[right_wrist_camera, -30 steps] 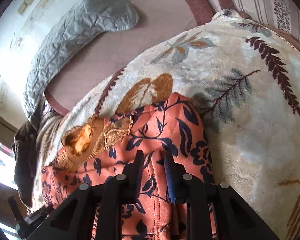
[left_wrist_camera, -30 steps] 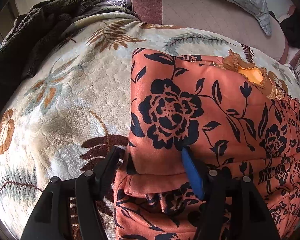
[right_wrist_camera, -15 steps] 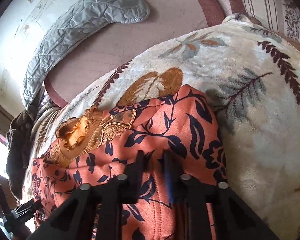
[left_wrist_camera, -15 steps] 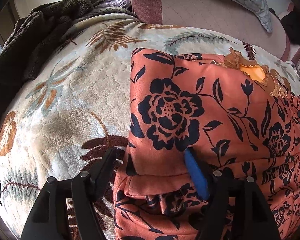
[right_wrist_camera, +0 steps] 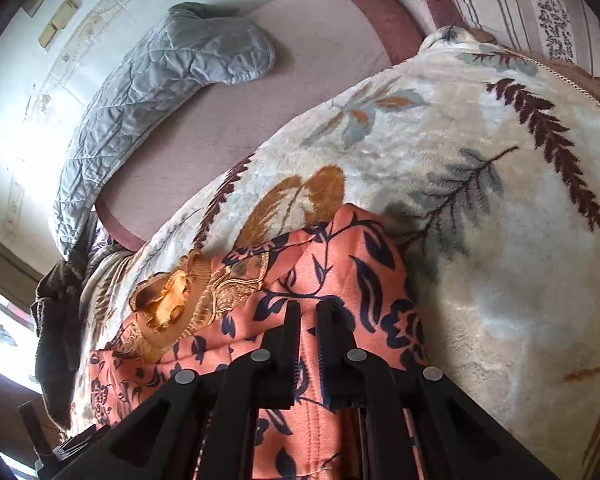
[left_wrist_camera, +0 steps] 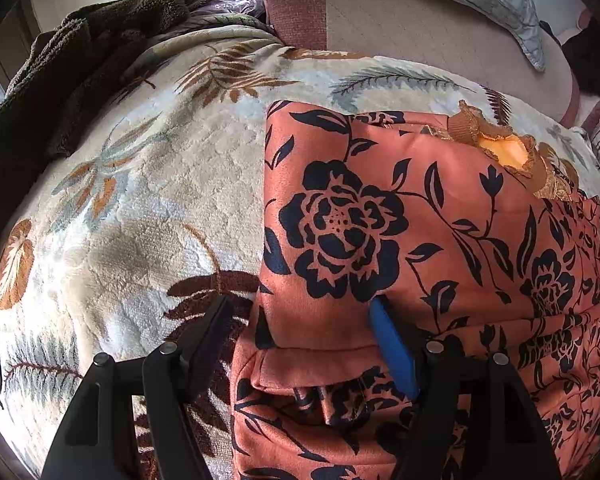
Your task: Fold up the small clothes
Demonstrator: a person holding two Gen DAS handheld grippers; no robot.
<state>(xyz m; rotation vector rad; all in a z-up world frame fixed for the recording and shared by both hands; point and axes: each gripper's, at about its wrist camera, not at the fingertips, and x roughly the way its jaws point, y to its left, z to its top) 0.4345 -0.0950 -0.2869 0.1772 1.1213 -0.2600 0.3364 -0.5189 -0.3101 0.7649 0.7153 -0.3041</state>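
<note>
You will find no legible text, label, brand, number or sign in either wrist view. The surfaces before you carry only floral and leaf patterns.

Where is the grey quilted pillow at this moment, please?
The grey quilted pillow lies at the upper left of the right wrist view, on the pink mattress by the wall, beyond the leaf-patterned blanket and the orange floral garment.
</note>
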